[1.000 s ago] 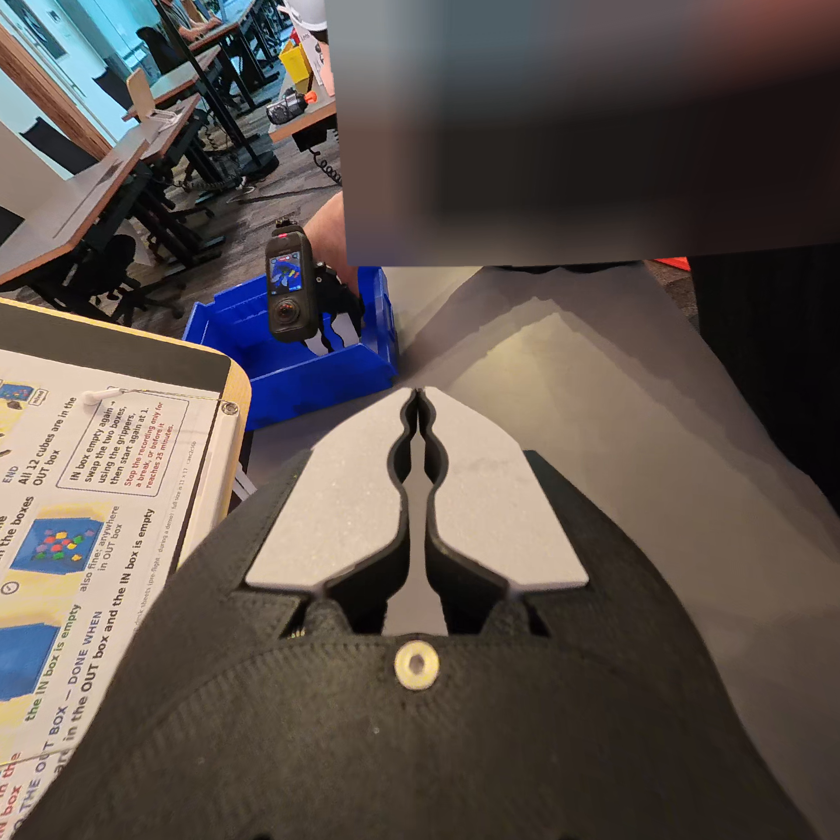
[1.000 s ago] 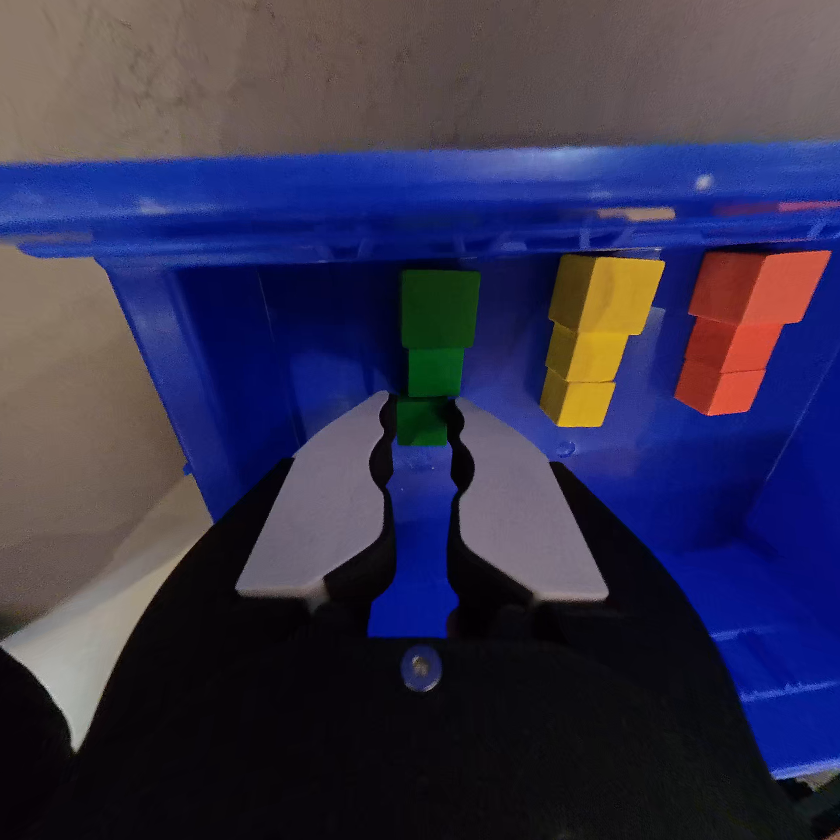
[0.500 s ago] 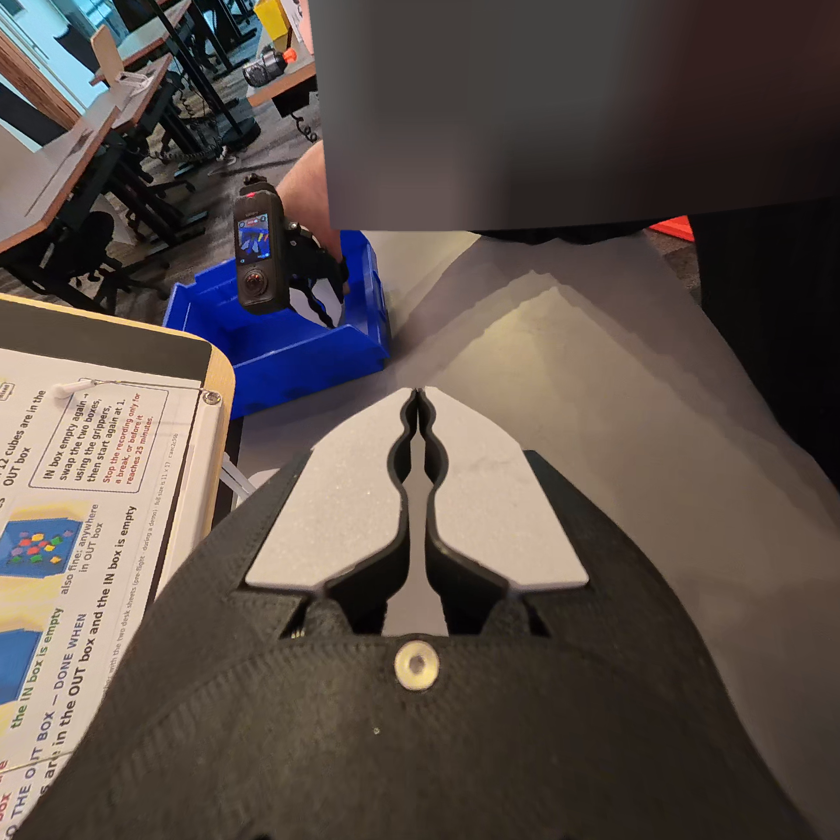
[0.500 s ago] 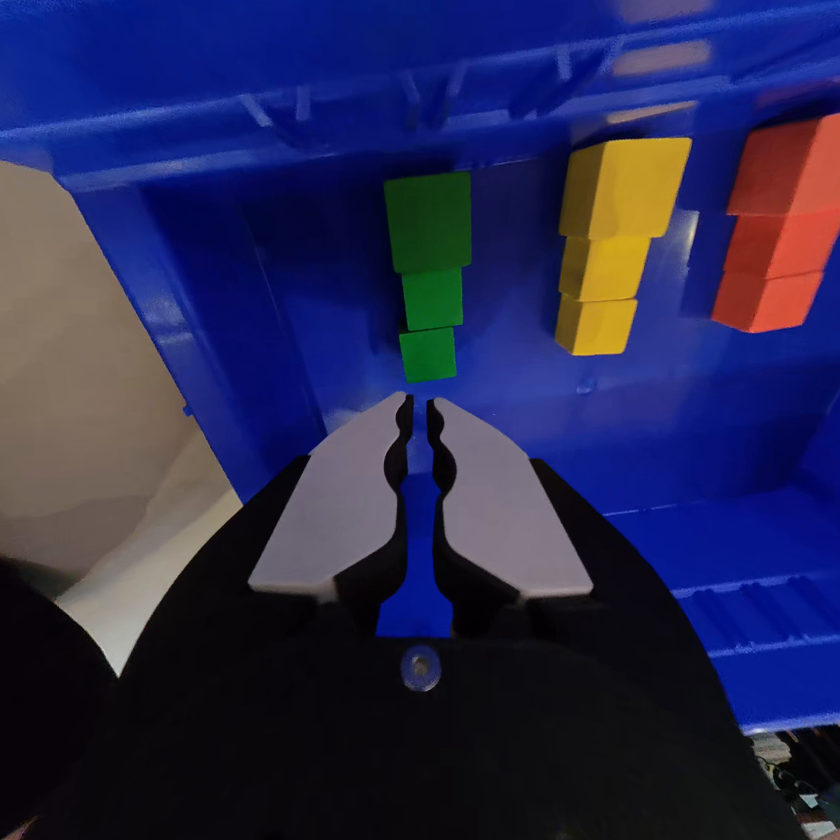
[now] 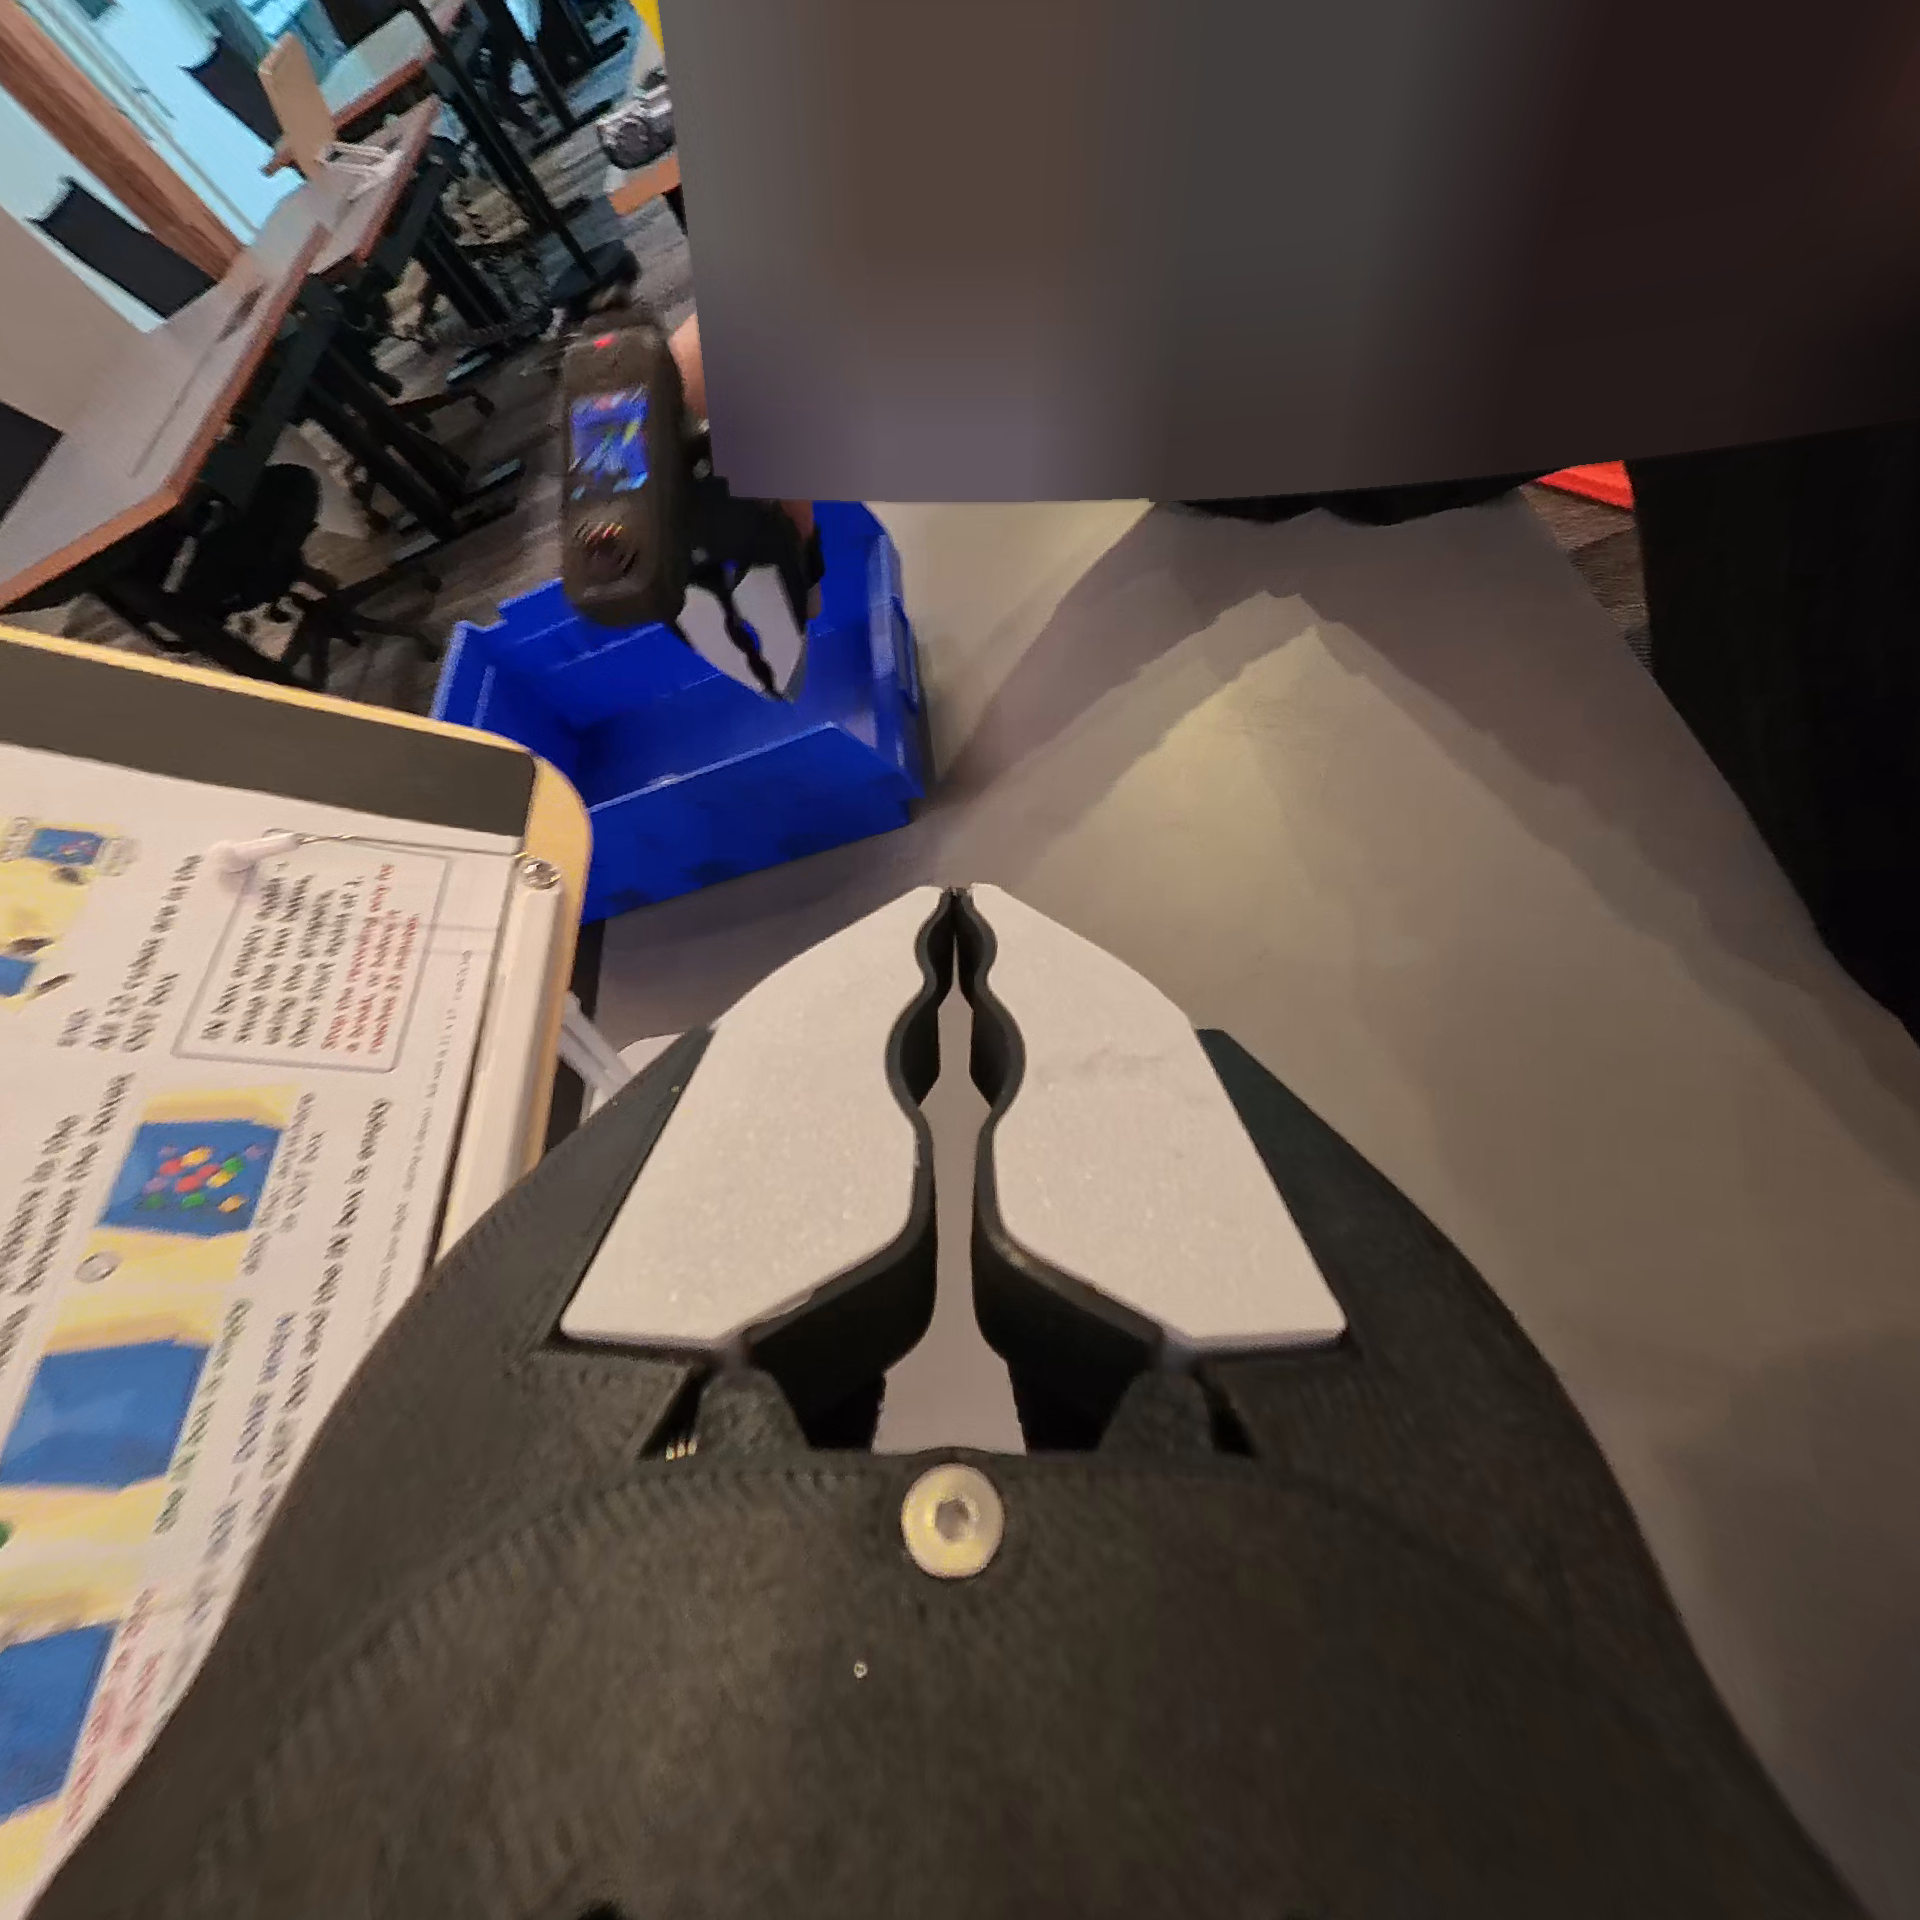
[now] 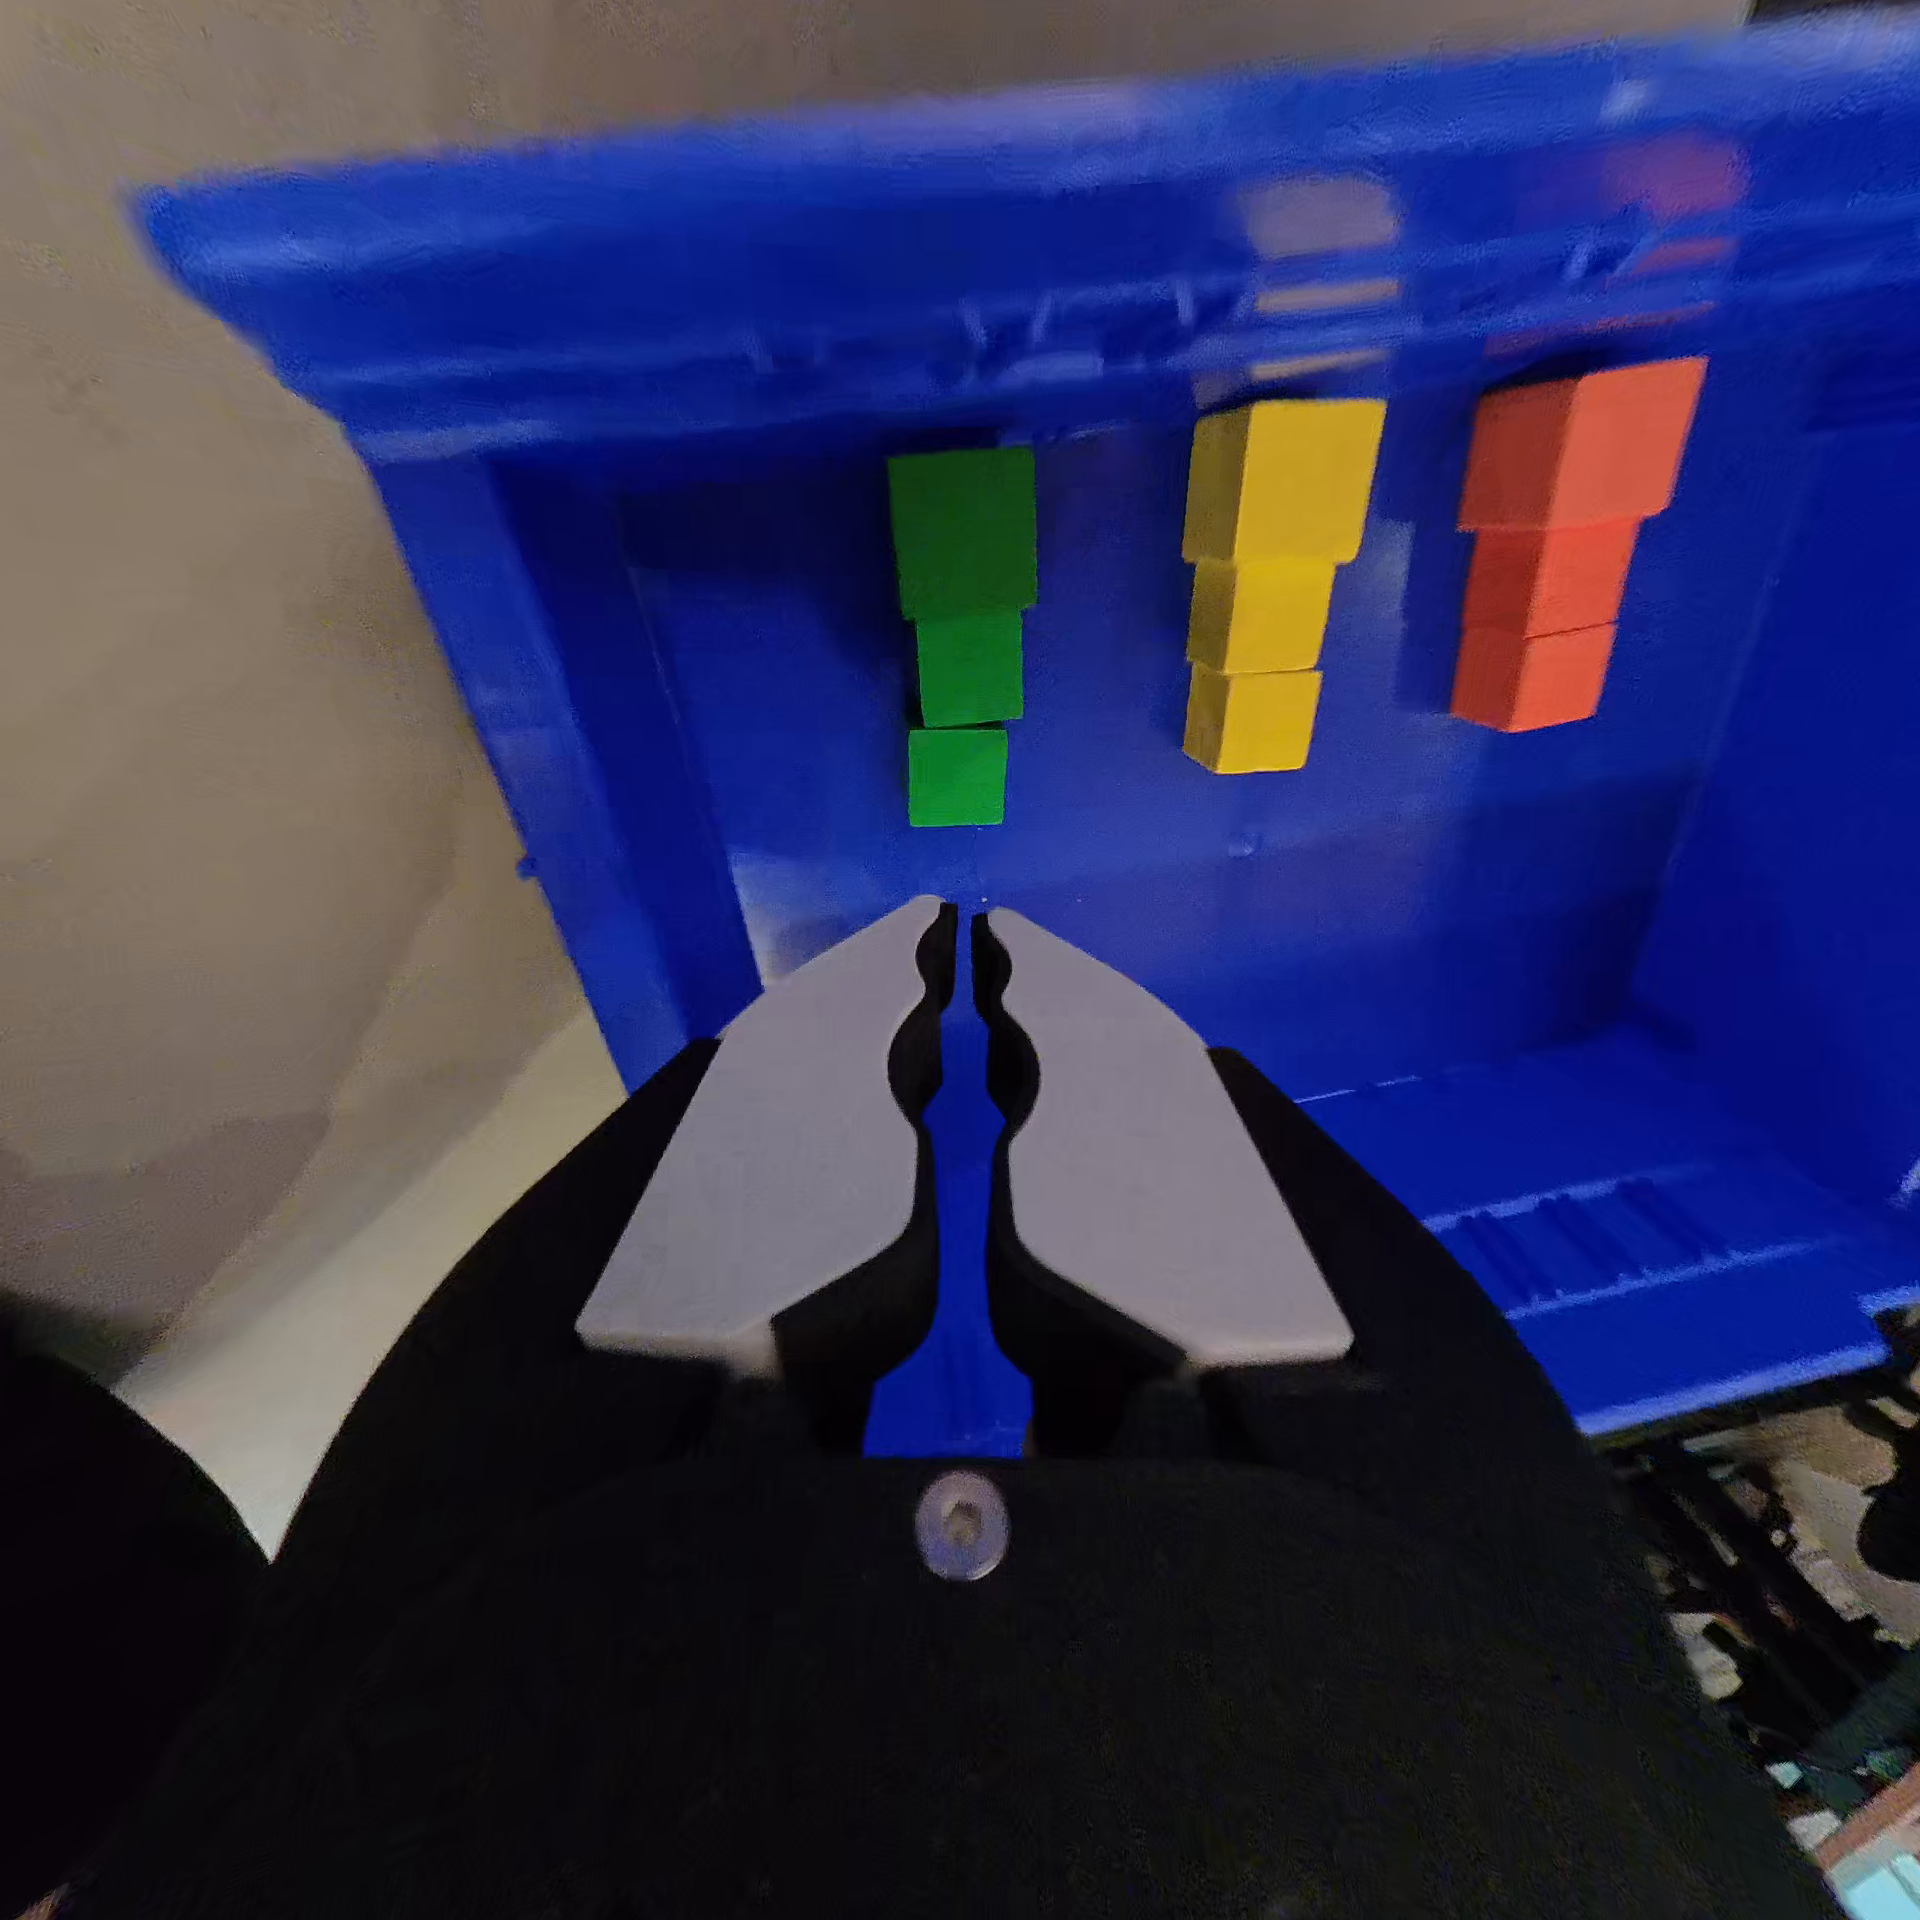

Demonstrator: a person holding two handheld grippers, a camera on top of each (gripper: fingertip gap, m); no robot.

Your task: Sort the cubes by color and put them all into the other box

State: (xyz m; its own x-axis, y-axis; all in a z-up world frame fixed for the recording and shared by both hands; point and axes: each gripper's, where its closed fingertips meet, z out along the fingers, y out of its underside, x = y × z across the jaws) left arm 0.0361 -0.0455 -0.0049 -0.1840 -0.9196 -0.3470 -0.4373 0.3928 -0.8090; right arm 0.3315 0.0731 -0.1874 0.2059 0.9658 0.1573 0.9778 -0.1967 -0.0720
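**Cubes stacked by colour in the blue box, both grippers empty**

The grey tabletop (image 5: 1351,987) stretches ahead of the left gripper (image 5: 954,891), whose grey fingers are pressed together on nothing. To that gripper's left lies a laminated printed instruction sheet on a wood-edged board (image 5: 260,1039). Ahead and slightly left sits the blue plastic box (image 5: 727,779), with the right gripper (image 5: 774,686) poised over it.

In the right wrist view, the blue plastic box (image 6: 1351,987) fills the space beyond the right gripper (image 6: 961,909), whose fingers are nearly together, a thin gap between the tips, holding nothing. Just ahead of its tips, apart from them, stands the stack of three green wooden cubes (image 6: 961,644). Further right is the stack of three yellow wooden cubes (image 6: 1262,592), then the stack of three orange-red wooden cubes (image 6: 1553,551).
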